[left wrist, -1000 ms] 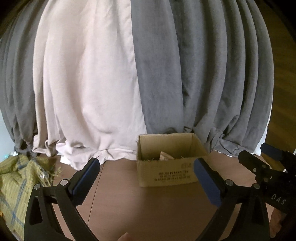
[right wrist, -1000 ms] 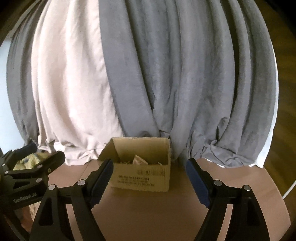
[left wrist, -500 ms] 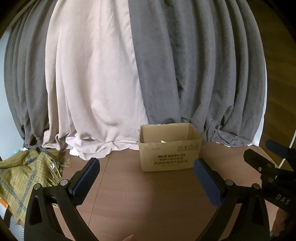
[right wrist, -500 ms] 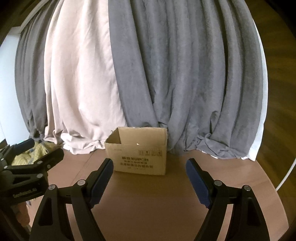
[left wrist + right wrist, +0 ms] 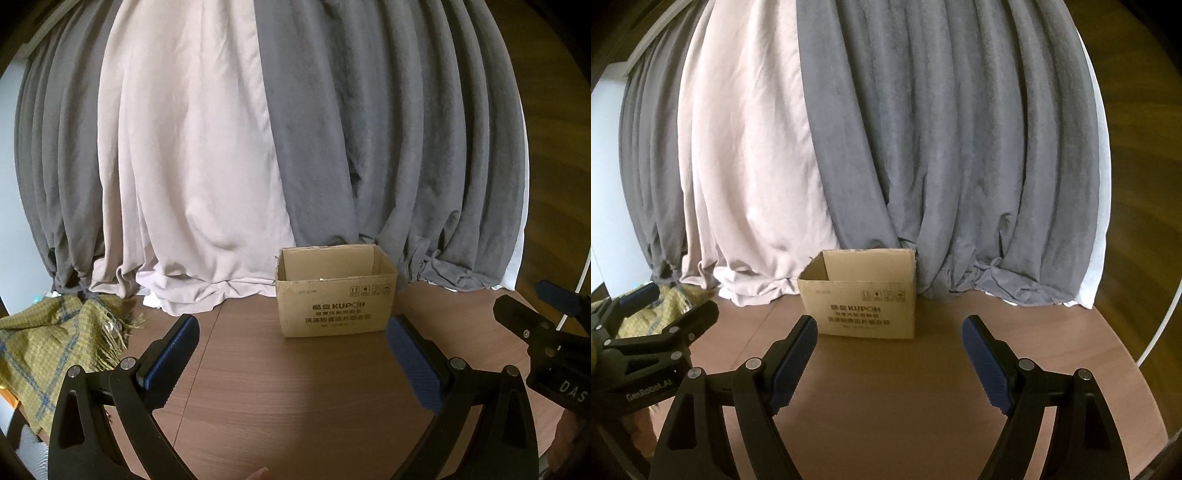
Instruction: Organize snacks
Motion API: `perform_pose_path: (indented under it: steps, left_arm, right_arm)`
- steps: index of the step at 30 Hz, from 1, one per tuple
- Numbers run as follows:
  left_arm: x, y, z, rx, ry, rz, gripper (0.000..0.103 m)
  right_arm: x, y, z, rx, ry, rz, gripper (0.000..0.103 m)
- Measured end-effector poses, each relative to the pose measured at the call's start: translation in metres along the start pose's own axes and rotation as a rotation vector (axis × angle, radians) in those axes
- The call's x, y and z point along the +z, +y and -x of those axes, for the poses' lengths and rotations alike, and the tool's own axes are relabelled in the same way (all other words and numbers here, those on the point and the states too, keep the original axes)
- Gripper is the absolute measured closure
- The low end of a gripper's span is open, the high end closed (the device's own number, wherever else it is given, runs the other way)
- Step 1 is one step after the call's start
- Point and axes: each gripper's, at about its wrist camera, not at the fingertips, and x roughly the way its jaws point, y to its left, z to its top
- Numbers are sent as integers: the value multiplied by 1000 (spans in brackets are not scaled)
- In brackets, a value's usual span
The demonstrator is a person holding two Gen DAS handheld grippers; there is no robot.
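Note:
An open brown cardboard box (image 5: 334,299) with printed text stands on the brown table at the far side, against the curtains; it also shows in the right wrist view (image 5: 862,295). Its contents are hidden from this low angle. My left gripper (image 5: 291,354) is open and empty, held back from the box over the table. My right gripper (image 5: 890,358) is open and empty, also short of the box. Each gripper shows at the edge of the other's view, the right one (image 5: 546,332) and the left one (image 5: 653,332).
Grey and beige curtains (image 5: 258,147) hang behind the box and bunch on the table. A yellow-green plaid blanket (image 5: 48,343) lies at the table's left edge. The round table's right rim (image 5: 1137,354) curves near the right gripper.
Both grippers have pulled back and lowered away from the box. The box now looks smaller and farther, and the snacks inside it no longer show over its front wall.

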Motion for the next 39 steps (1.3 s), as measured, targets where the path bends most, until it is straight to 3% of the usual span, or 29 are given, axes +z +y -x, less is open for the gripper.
perform_pose_path:
  steps: [39]
  left_arm:
    - [-1, -4, 9, 7, 9, -1, 0]
  right_arm:
    - [-1, -5, 5, 4, -7, 4, 22]
